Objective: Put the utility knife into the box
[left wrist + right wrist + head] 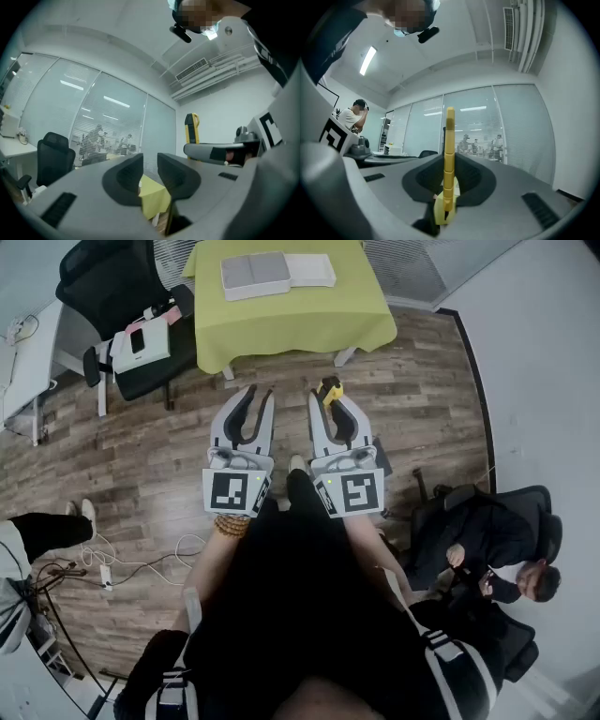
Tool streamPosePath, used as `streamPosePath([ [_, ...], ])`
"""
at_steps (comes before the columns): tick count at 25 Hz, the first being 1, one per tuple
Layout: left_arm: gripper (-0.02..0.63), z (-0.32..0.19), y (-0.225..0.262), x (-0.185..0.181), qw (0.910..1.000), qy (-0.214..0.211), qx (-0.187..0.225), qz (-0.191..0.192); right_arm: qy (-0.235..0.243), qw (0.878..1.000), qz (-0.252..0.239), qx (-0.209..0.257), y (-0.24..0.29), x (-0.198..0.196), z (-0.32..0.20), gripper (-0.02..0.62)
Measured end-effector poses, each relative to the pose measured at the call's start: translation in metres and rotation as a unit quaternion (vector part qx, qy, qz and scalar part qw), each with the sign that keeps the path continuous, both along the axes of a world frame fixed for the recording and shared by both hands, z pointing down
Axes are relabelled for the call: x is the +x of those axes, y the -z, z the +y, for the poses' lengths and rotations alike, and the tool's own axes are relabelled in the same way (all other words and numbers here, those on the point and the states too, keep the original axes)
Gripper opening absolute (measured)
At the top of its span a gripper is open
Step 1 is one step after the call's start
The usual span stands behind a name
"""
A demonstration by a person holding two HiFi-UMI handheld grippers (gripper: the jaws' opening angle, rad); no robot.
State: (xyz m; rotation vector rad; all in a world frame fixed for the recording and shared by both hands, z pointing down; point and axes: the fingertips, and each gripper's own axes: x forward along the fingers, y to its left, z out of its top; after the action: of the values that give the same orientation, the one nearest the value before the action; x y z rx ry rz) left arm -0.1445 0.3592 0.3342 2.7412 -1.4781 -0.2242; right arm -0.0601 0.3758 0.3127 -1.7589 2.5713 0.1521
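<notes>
A yellow utility knife [449, 136] stands upright between the jaws of my right gripper [449, 174], which is shut on it. In the head view its yellow and black end [330, 390] sticks out past the right gripper [330, 401]. My left gripper [258, 395] hangs beside it with a narrow gap between its jaws and nothing in them. In the left gripper view, the left gripper [150, 161] sees the knife [191, 127] to its right. Both grippers hang over the wooden floor, well short of the green-clothed table [309, 320]. An open grey box [256, 275] lies on that table.
A black office chair [131, 324] carrying small items stands left of the table, with a white desk [23, 362] further left. A person [497, 540] sits in a dark chair at the lower right. Cables [103, 563] lie on the floor at the lower left.
</notes>
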Motion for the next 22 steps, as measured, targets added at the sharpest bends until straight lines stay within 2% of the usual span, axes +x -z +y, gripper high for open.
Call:
streamPosePath([
  [5, 0.091, -0.007, -0.004, 0.011, 1.0, -0.004, -0.006, -0.003, 0.003, 1.0, -0.023, -0.011, -0.003, 0.013, -0.008, 0.054],
  [12, 0.086, -0.024, -0.01, 0.03, 0.9999, -0.003, -0.012, -0.01, 0.005, 0.999, -0.026, -0.018, -0.009, 0.034, -0.028, 0.054],
  [22, 0.043, -0.067, -0.016, 0.067, 0.9992, 0.018, -0.022, -0.027, 0.019, 0.999, -0.04, -0.024, -0.016, 0.077, -0.075, 0.054],
])
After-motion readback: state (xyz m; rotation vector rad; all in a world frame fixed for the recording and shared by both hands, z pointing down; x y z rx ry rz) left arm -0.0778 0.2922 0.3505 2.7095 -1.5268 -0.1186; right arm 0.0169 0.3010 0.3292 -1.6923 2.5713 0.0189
